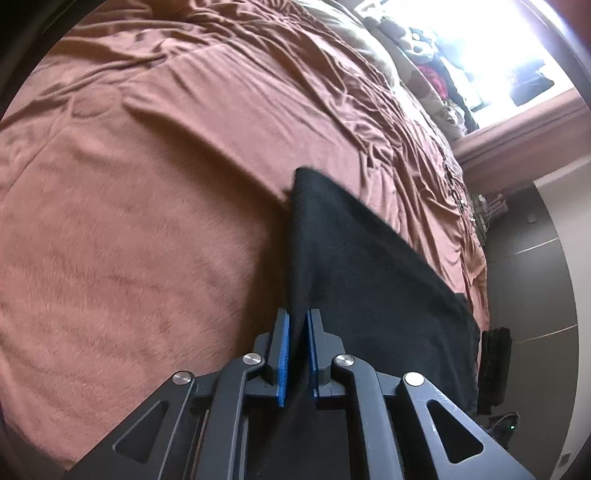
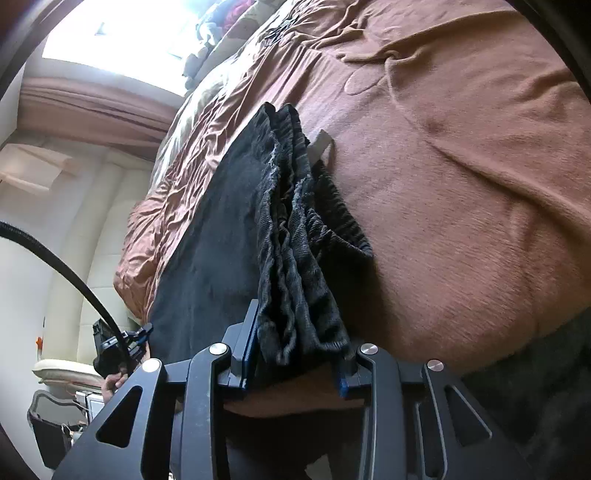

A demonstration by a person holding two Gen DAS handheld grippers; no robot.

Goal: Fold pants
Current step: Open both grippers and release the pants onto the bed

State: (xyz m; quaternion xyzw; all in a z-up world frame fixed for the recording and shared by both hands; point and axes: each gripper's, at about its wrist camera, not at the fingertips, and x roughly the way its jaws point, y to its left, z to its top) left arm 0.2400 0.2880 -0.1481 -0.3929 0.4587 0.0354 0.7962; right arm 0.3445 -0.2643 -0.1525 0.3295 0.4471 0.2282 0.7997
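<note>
Left wrist: fingers (image 1: 298, 325) nearly closed, pinching black pants (image 1: 369, 266) | right fingers (image 2: 295, 354) clasp waistband (image 2: 295, 221)

Mounted on each wrist, angled steeply down, close over the rust-brown blanketed bed (image 1: 129, 240); sharing the black fabric pants (image 1: 369, 277) and bright window (image 2: 122, 33).

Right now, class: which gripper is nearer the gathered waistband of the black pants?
Right. The right gripper has the waistband bunched between its jaws; the left gripper pinches plain black cloth of the pants, no waistband visible nearby.
</note>
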